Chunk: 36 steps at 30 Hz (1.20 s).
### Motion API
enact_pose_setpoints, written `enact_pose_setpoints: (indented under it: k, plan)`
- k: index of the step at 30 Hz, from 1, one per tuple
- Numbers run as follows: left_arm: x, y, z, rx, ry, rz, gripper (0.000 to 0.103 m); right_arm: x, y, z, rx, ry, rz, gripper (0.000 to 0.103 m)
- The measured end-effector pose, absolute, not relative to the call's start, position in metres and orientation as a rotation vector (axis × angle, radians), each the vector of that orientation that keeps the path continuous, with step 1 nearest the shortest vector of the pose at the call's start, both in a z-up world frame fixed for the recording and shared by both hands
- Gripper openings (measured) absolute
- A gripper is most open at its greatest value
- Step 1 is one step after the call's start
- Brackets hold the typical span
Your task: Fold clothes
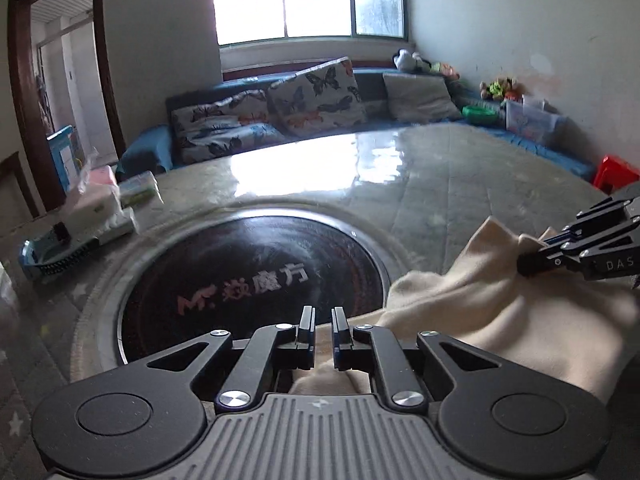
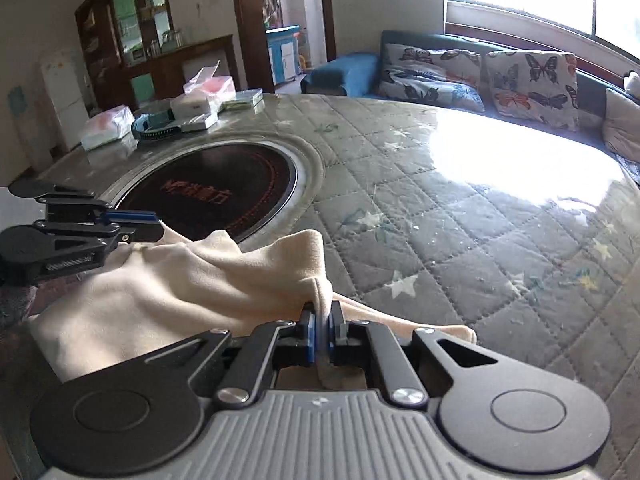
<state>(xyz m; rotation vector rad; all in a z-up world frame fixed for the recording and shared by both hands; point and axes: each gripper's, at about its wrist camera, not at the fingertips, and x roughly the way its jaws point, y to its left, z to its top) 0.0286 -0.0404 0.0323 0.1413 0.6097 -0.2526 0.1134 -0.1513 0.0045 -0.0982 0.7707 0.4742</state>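
Two close wrist views — shared cream cloth

A plain cream, soft cloth garment lies on a grey-green quilted table cover stitched in squares and scattered with pale stars. A glossy black round cooktop disc carries reddish and white lettering inside a pale ring. White cushions printed with black, orange and blue butterflies rest on a blue fabric sofa. A red plastic stool stands beside the table. Both grippers are black with blue pads.
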Motion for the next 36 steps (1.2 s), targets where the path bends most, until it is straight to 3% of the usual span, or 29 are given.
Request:
enact_pose_setpoints:
  k: [1, 4, 7, 9, 11, 12, 17, 18, 19, 20, 23, 33, 36]
  plan:
    - [0.023, -0.039, 0.038, 0.135, 0.601, -0.266, 0.01, 0.111, -0.153, 0.006, -0.102, 0.762, 0.469, 0.013]
    - [0.007, -0.045, 0.047, 0.159, 0.582, -0.321, 0.013, 0.106, -0.157, 0.017, -0.142, 0.713, 0.434, 0.015]
    - [-0.001, -0.056, 0.043, 0.229, 0.588, -0.351, 0.027, 0.107, -0.154, 0.027, -0.12, 0.701, 0.465, 0.017]
    - [0.002, -0.059, 0.036, 0.257, 0.605, -0.351, 0.029, 0.11, -0.151, 0.029, -0.116, 0.706, 0.482, 0.018]
    - [0.007, -0.059, 0.03, 0.271, 0.622, -0.348, 0.042, 0.116, -0.147, 0.024, -0.11, 0.725, 0.488, 0.019]
    - [0.009, -0.059, 0.027, 0.278, 0.63, -0.345, 0.044, 0.119, -0.145, 0.022, -0.107, 0.735, 0.492, 0.023]
    - [0.017, -0.054, 0.021, 0.271, 0.665, -0.341, 0.045, 0.128, -0.144, 0.011, -0.089, 0.762, 0.493, 0.028]
    - [0.018, -0.053, 0.02, 0.265, 0.668, -0.343, 0.044, 0.13, -0.145, 0.009, -0.072, 0.77, 0.495, 0.029]
    - [0.018, -0.053, 0.02, 0.266, 0.669, -0.341, 0.034, 0.131, -0.146, 0.008, -0.061, 0.776, 0.497, 0.029]
    - [0.018, -0.054, 0.02, 0.266, 0.669, -0.34, 0.017, 0.132, -0.146, 0.007, -0.056, 0.779, 0.498, 0.029]
    - [0.017, -0.055, 0.02, 0.272, 0.666, -0.335, 0.008, 0.135, -0.148, 0.006, -0.036, 0.78, 0.5, 0.029]
    - [0.012, -0.07, 0.05, 0.332, 0.521, -0.285, 0.006, 0.141, -0.143, 0.007, -0.04, 0.79, 0.53, 0.029]
    - [0.016, -0.073, 0.051, 0.341, 0.515, -0.283, 0.006, 0.14, -0.139, 0.007, -0.071, 0.784, 0.524, 0.018]
